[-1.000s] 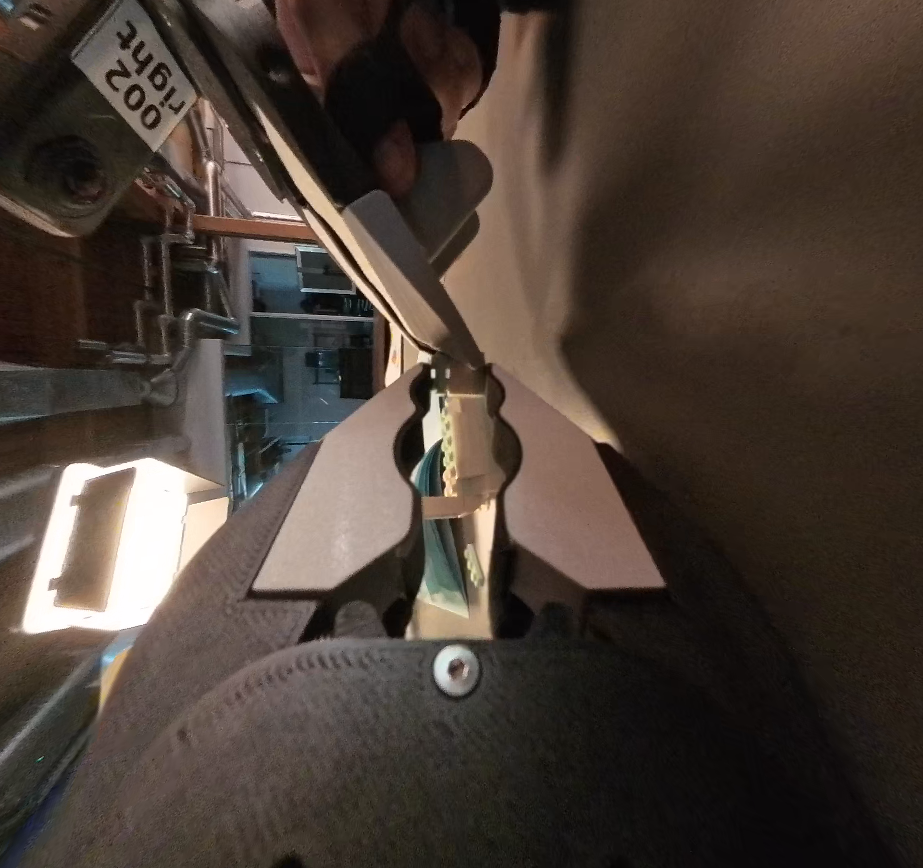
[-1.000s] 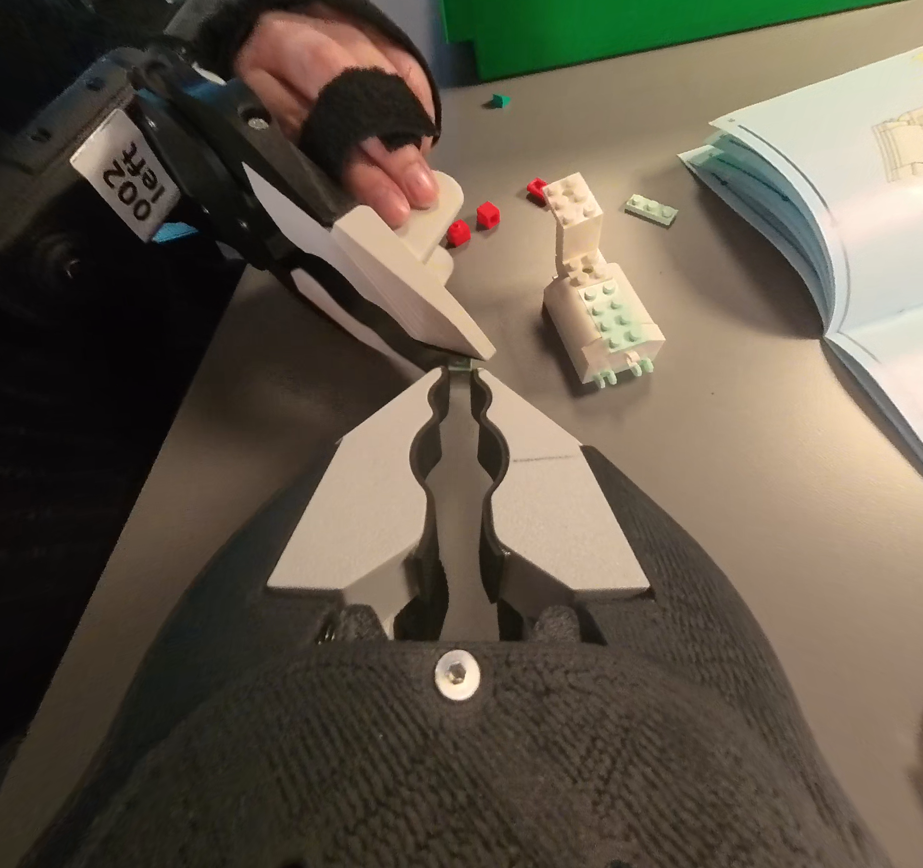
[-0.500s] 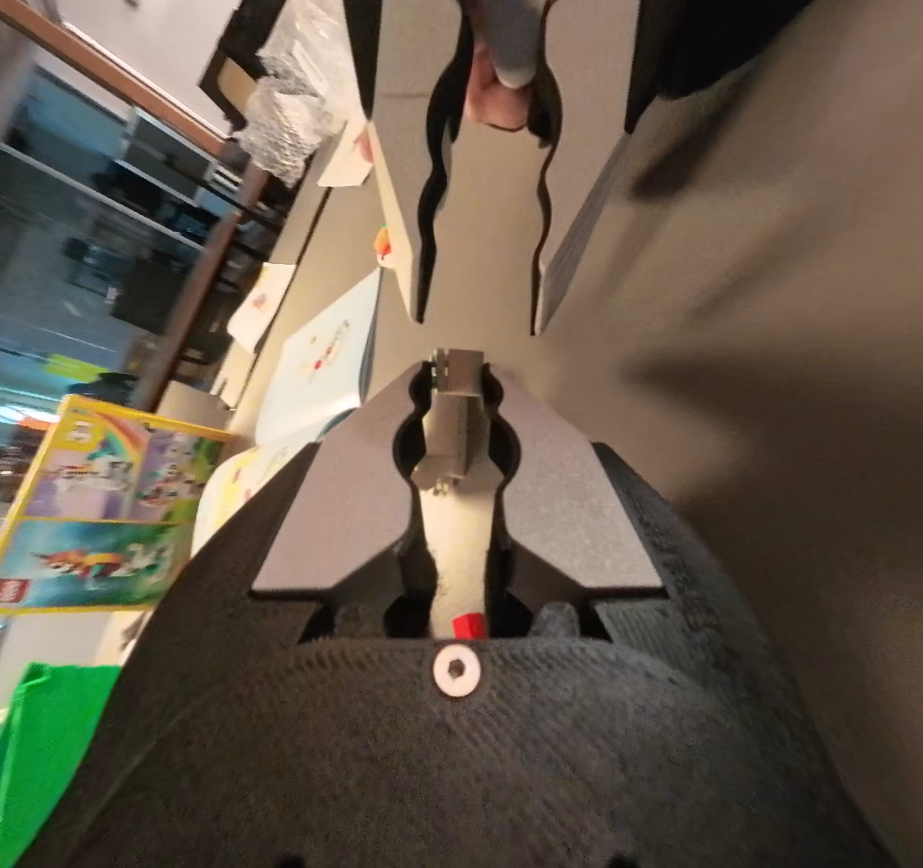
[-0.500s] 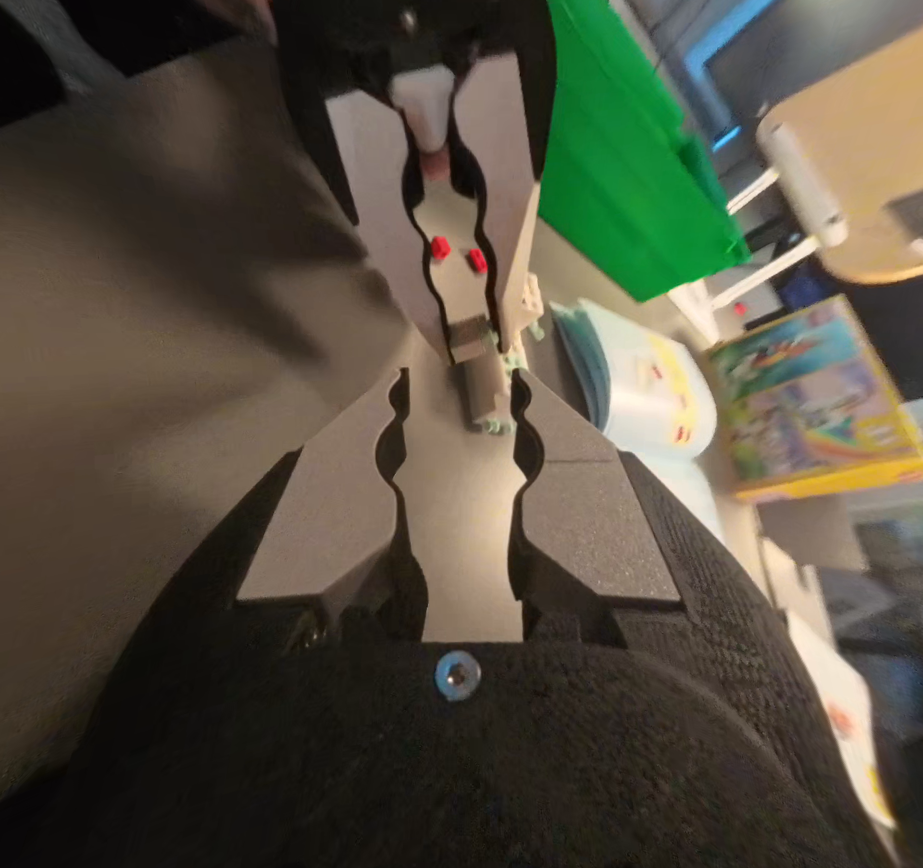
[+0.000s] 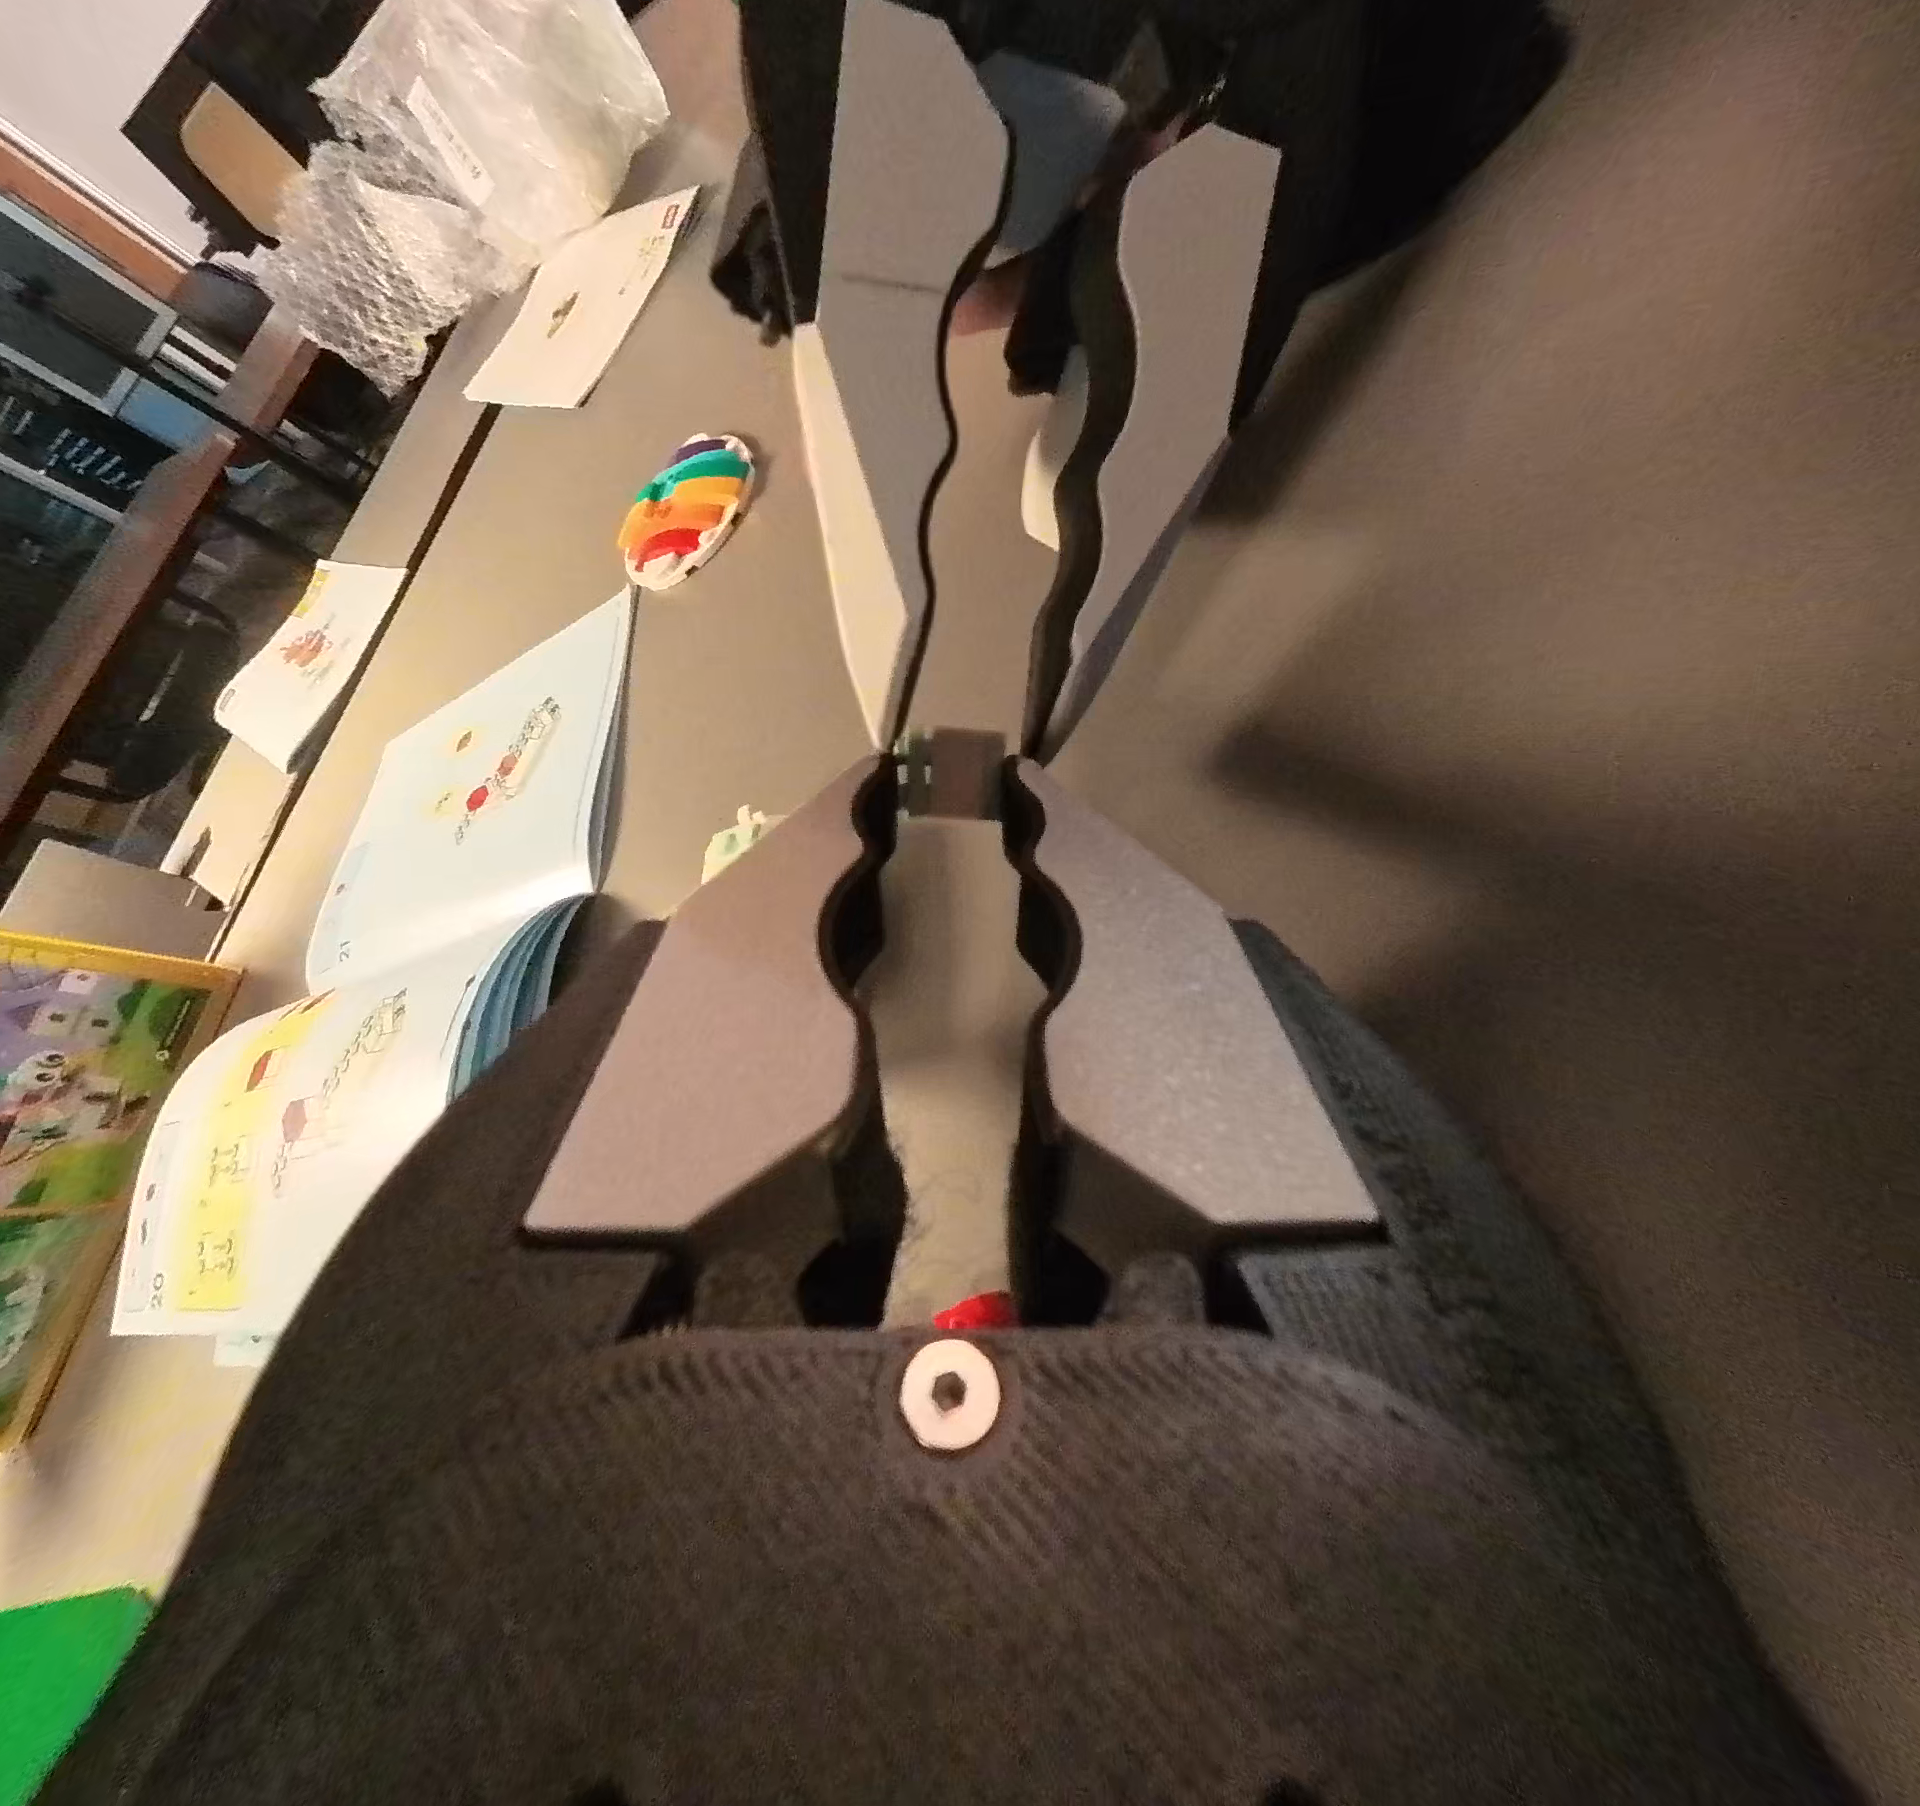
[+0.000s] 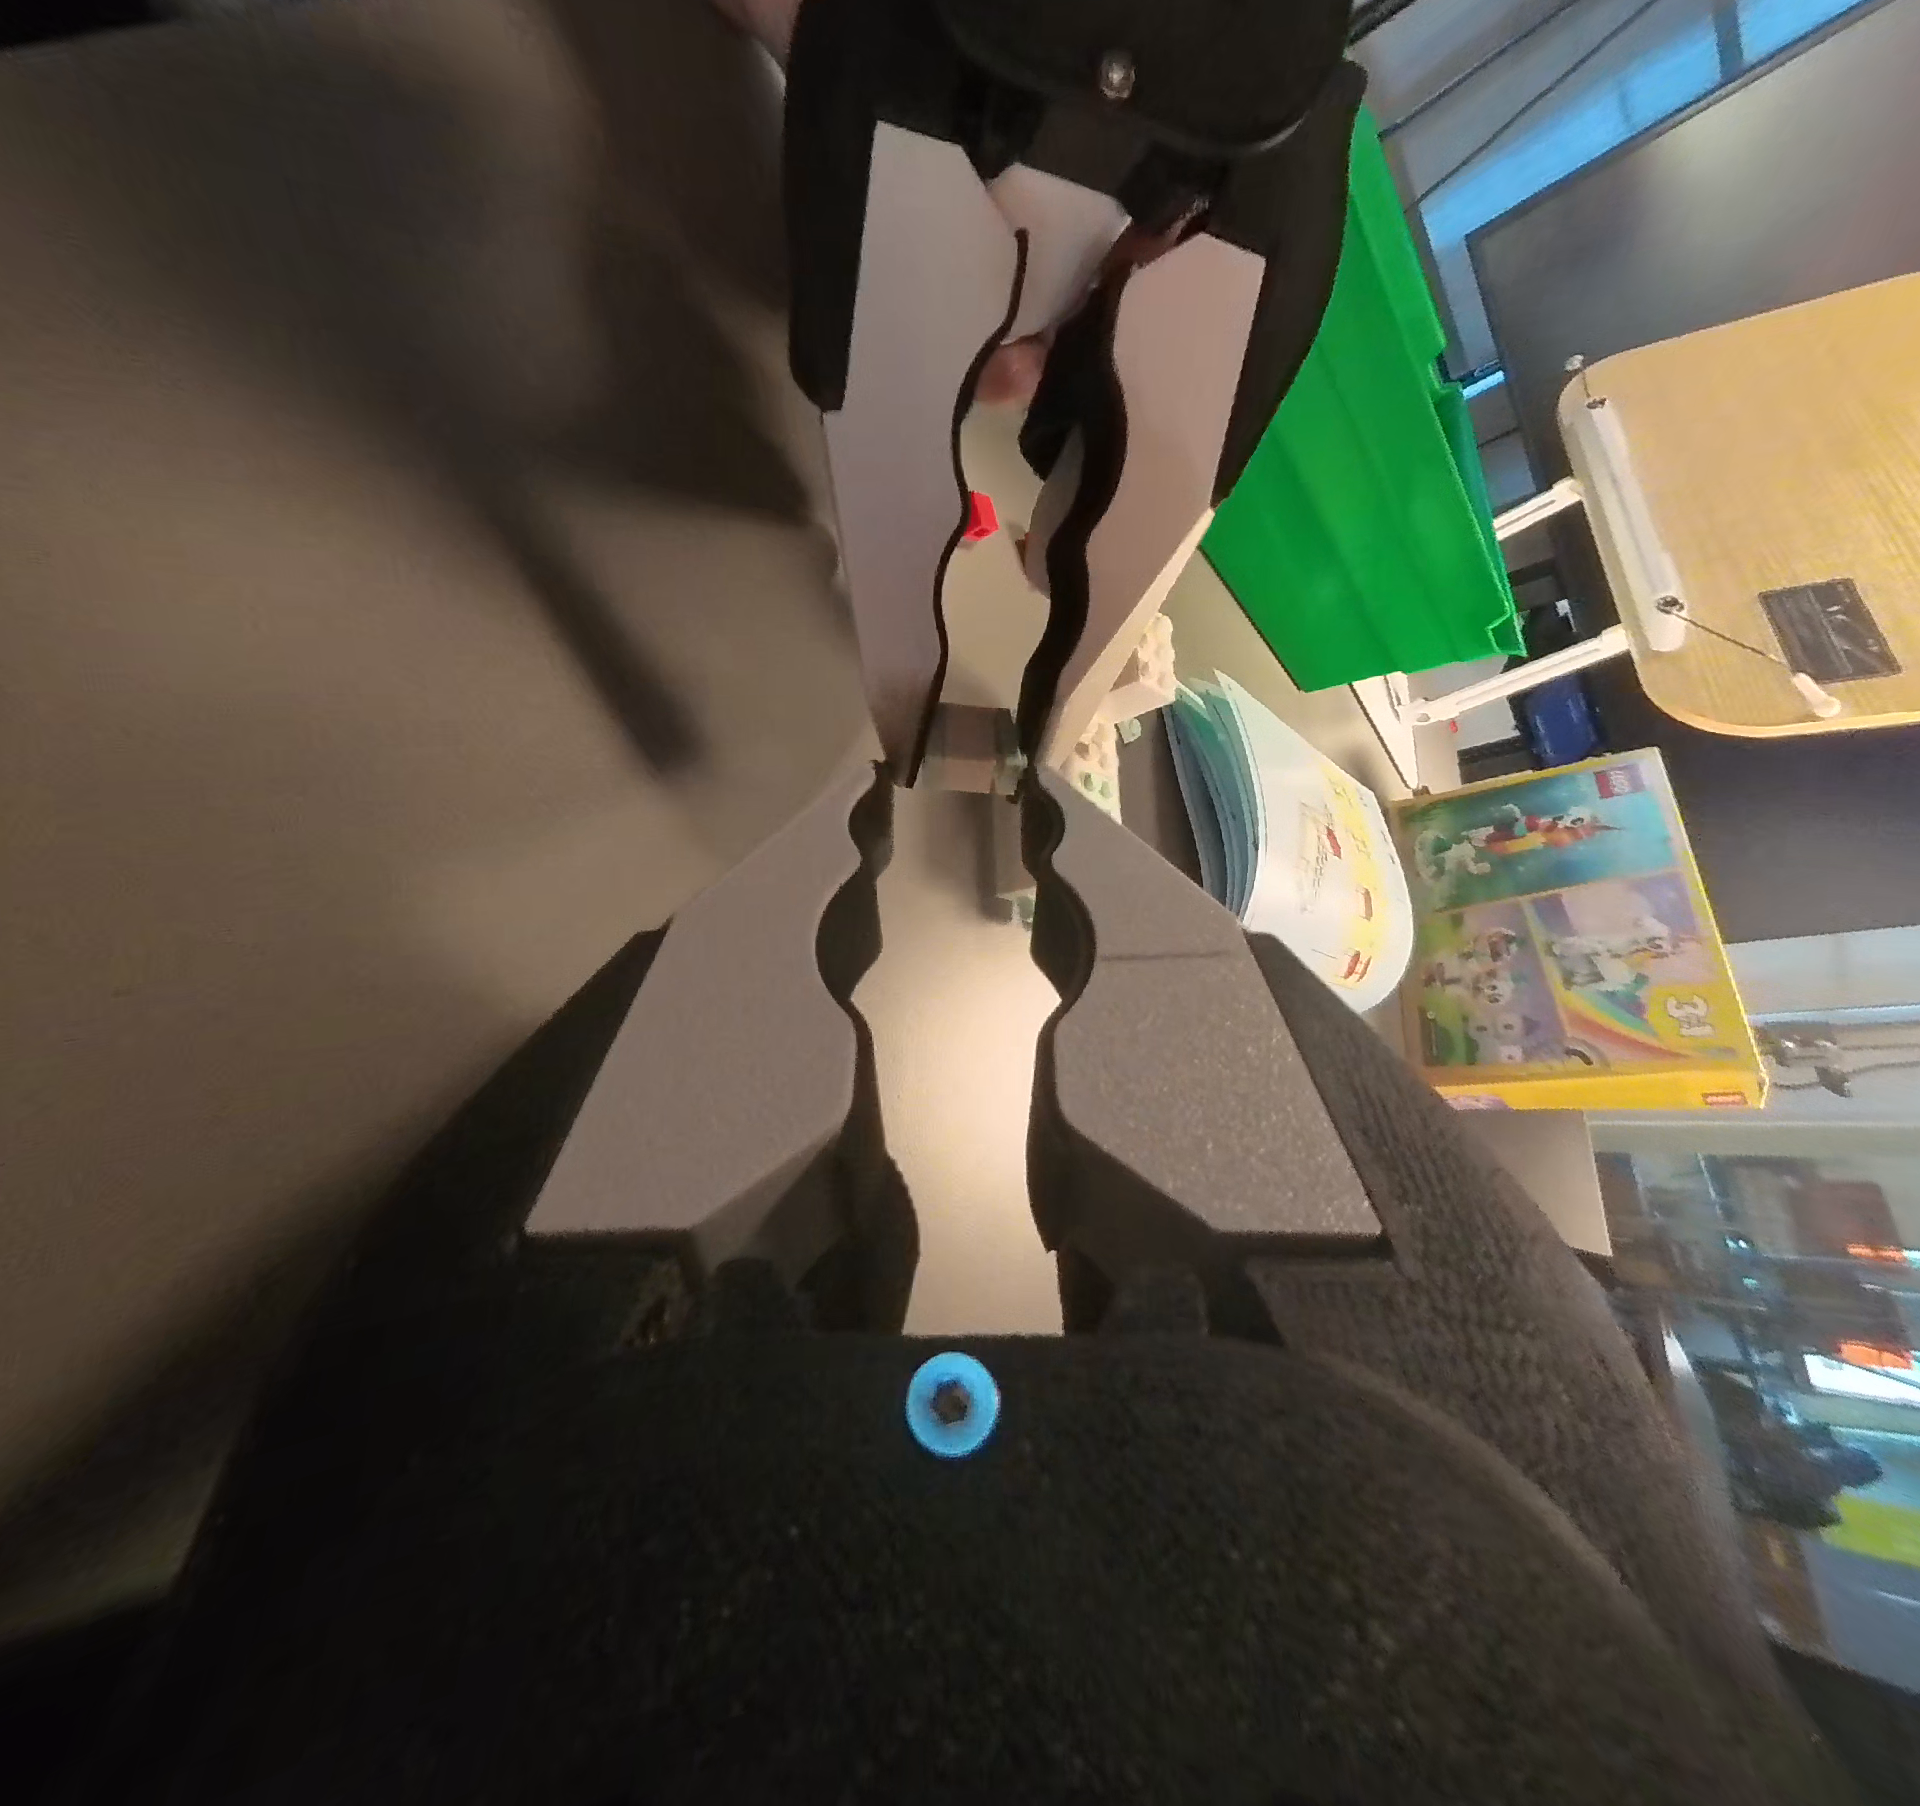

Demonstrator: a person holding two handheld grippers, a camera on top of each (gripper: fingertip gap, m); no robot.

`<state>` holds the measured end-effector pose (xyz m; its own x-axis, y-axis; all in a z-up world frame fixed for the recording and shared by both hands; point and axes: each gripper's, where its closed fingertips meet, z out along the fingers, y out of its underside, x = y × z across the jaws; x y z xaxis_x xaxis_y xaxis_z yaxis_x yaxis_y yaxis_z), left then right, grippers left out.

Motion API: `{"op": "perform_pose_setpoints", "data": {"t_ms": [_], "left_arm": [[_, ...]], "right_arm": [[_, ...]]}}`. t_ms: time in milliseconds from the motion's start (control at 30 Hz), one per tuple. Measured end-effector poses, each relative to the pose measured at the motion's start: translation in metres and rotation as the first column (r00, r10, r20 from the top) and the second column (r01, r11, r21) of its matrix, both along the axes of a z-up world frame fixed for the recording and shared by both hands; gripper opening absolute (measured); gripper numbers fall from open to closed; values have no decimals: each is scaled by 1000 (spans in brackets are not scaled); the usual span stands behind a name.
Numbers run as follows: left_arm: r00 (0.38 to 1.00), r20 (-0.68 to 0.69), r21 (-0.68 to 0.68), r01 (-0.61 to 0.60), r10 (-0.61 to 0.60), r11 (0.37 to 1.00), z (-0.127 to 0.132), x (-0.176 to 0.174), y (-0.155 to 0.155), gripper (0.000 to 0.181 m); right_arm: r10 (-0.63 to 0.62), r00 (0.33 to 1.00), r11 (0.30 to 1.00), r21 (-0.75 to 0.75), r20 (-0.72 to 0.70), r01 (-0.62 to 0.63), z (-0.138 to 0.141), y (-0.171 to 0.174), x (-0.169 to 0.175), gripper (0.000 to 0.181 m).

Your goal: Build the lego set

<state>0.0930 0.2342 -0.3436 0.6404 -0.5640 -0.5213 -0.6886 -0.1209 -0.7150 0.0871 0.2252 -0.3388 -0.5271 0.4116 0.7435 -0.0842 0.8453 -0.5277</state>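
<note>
Right now we are holding a small grey-white brick point(image 5: 951, 772) clamped at the tips of our left gripper point(image 5: 948, 777), lifted above the desk point(image 5: 1558, 613). Our right gripper point(image 6: 954, 788) is facing it tip to tip, its fingers point(image 6: 769, 935) standing apart around the same brick point(image 6: 961, 746), which is showing a greenish edge on one side; we cannot tell whether they are touching it yet.

The part-built white and mint model point(image 6: 1117, 717) is lying on the desk just beyond the tips, beside the open instruction booklet point(image 5: 488, 821), with a red piece point(image 6: 977, 516) farther off and the lego box point(image 6: 1558, 935) past the booklet.

We are judging this a hand-over or regrip in mid-air, and the risk is lying there. The brick is being held only by the very tips, so if our right fingers are closing off-centre, or our left is letting go too soon, it could twist out and drop. Blur is also suggesting both grippers are moving, making alignment harder.
</note>
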Motion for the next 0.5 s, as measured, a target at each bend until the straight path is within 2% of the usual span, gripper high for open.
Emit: {"op": "perform_pose_setpoints", "data": {"t_ms": [133,200,267,333,467,500], "left_arm": [[1000,11,-8,5,-5,1000,0,-1,-1,19],[999,36,-47,39,-38,998,-6,6,-5,19],[999,-11,-34,44,-44,998,-7,9,-4,19],[999,-23,-44,40,-42,998,-11,8,-4,19],[999,-35,-40,-4,3,999,-12,0,0,19],[999,-37,-30,-23,22,999,-11,-3,1,19]], "right_arm": [[-17,1000,1000,-4,25,17,0,1,1,18],[-27,1000,1000,-3,-9,27,6,3,0,8],[-19,1000,999,-39,10,19,7,-1,0,0],[-21,1000,999,-28,16,22,3,0,-1,0],[-30,999,994,-106,25,32,5,7,-3,0],[-28,999,991,-132,32,33,6,9,-3,13]]}}
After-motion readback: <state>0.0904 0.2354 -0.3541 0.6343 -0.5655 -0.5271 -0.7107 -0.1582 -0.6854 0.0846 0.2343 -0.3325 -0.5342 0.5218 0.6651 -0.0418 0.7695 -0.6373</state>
